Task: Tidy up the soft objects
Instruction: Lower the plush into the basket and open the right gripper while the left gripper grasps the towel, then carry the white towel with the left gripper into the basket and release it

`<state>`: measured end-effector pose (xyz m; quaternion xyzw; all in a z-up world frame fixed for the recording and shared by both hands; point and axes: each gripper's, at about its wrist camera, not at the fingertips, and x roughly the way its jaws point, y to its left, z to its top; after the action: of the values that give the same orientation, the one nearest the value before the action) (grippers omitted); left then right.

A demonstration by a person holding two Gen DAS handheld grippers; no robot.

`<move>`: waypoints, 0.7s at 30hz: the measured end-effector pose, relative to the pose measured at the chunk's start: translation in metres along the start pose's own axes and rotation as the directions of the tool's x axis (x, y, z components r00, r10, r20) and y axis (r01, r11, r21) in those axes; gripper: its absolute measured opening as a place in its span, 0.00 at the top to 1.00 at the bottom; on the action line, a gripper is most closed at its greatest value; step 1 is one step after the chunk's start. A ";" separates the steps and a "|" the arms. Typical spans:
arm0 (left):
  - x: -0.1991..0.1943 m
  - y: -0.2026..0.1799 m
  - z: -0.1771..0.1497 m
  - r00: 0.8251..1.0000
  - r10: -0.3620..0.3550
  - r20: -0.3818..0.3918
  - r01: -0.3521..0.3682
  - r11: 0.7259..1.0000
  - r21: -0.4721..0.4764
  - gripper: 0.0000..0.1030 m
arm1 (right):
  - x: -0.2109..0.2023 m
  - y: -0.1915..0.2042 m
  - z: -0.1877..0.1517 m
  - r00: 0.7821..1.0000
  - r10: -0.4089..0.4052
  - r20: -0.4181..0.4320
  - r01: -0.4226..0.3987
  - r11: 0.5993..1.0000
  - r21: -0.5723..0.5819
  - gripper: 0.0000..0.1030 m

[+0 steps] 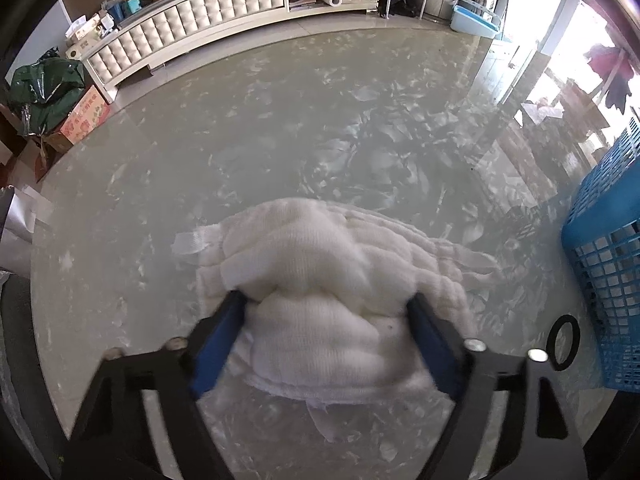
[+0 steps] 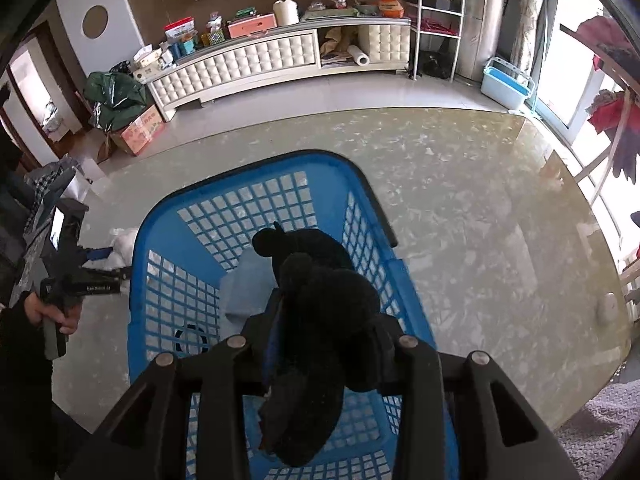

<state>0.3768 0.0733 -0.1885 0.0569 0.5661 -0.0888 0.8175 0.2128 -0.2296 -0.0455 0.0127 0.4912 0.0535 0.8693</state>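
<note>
A white knit garment lies bunched on the glossy table. My left gripper has its blue-padded fingers on both sides of the bunched cloth, pressing into it. In the right wrist view the left gripper shows at the left, beside the white garment. My right gripper is shut on a black soft garment and holds it above the blue plastic basket. A grey-blue folded cloth lies inside the basket.
The blue basket stands at the table's right in the left wrist view. A black ring lies on the table near it. A white padded cabinet stands beyond the table. Boxes and a green bag sit on the floor.
</note>
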 end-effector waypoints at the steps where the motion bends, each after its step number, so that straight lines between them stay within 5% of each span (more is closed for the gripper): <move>1: -0.002 -0.001 0.000 1.000 0.000 0.003 0.000 1.000 -0.001 0.44 | 0.001 0.002 0.000 1.000 -0.002 -0.008 0.002 1.000 -0.003 0.65; 7: -0.011 0.004 0.001 1.000 -0.013 0.019 0.014 1.000 -0.018 0.78 | 0.004 0.005 -0.004 0.998 -0.022 -0.050 0.020 0.999 -0.030 0.58; 13: -0.015 0.008 -0.003 0.999 -0.039 0.032 0.040 0.999 -0.033 0.82 | 0.001 -0.002 -0.003 0.997 -0.045 -0.068 0.044 0.999 -0.016 0.48; 21: -0.040 0.004 -0.010 0.995 -0.076 0.058 0.079 0.996 -0.047 0.82 | -0.001 -0.001 -0.007 0.995 -0.056 -0.086 0.055 0.998 -0.024 0.19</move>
<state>0.3547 0.0828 -0.1548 0.0120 0.5468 -0.1081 0.8302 0.2061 -0.2305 -0.0480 -0.0128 0.5281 0.0352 0.8484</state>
